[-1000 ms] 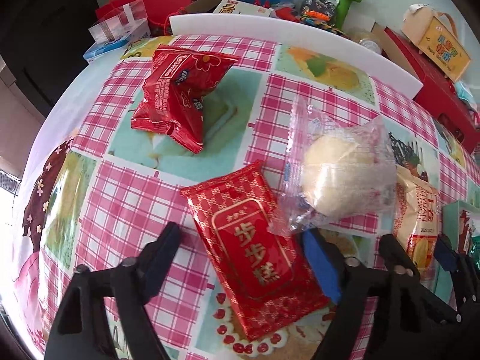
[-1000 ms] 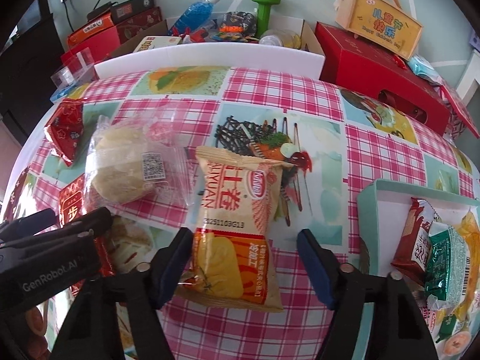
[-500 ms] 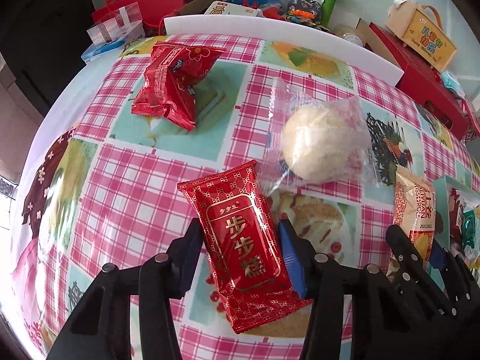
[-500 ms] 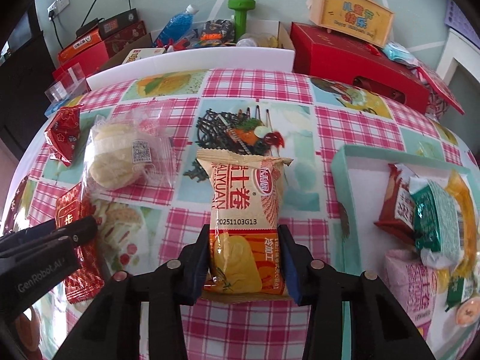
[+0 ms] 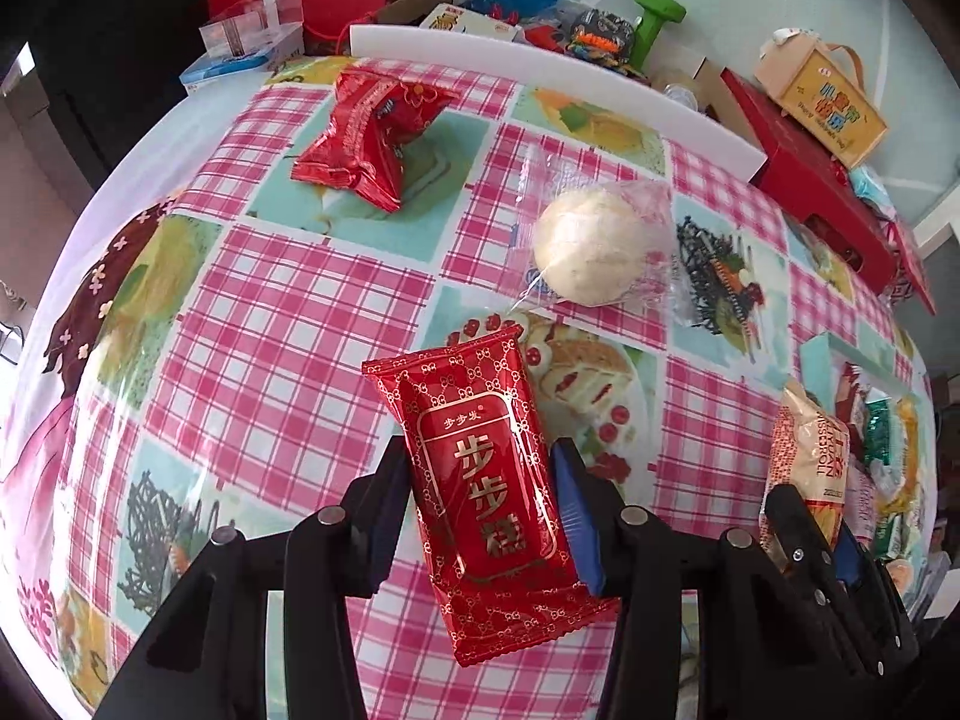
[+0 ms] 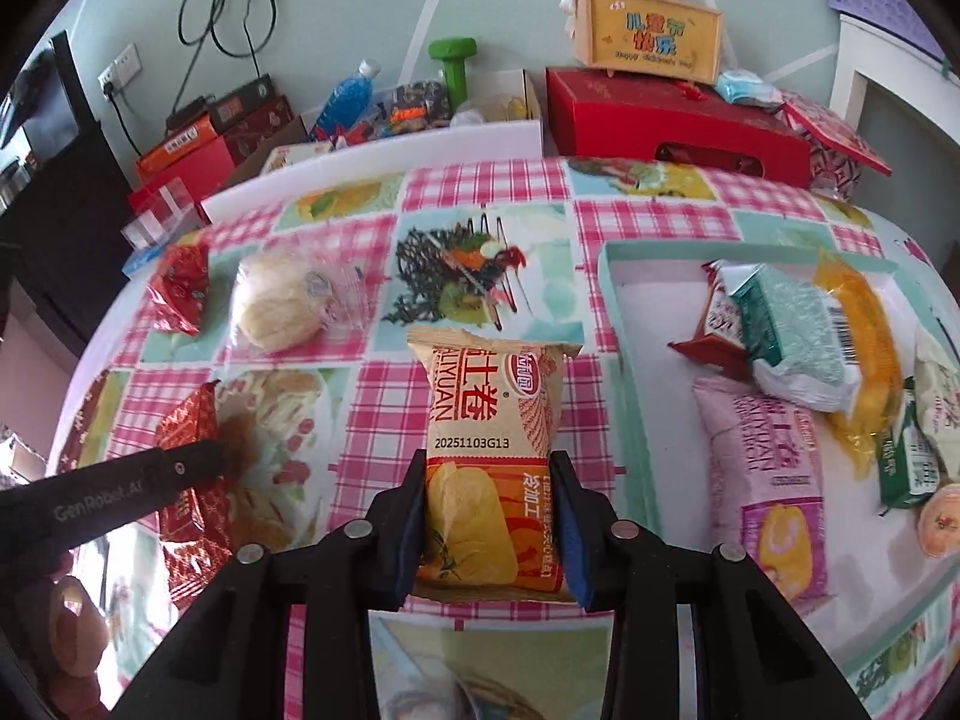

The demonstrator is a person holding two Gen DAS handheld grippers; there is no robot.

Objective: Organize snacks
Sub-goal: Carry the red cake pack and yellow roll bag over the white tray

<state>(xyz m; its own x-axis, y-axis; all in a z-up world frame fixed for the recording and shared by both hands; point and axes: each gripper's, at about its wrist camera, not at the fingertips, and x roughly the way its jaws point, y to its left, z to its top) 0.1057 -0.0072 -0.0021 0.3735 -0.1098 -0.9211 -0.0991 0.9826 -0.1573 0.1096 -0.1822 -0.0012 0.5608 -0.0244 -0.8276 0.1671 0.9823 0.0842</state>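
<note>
Snacks: left claw (image 5: 480,516) closing on red packet (image 5: 480,480), right claw (image 6: 489,525) pinching yellow packet (image 6: 489,456); both likely heading for the tray (image 6: 612,300) at right.

A lived-in home room is shown, most likely a dining or living area. A table (image 6: 492,192) is covered with a pink checked oilcloth printed with food pictures, and wrapped snacks are scattered over it. Toward twelve o'clock, red gift boxes (image 6: 672,120), a blue water bottle (image 6: 345,93), a green dumbbell (image 6: 453,60) and a yellow children's gift case (image 6: 645,36) are piled against a pale green wall, where a wall socket (image 6: 120,69) with hanging cables is seen at ten o'clock.
</note>
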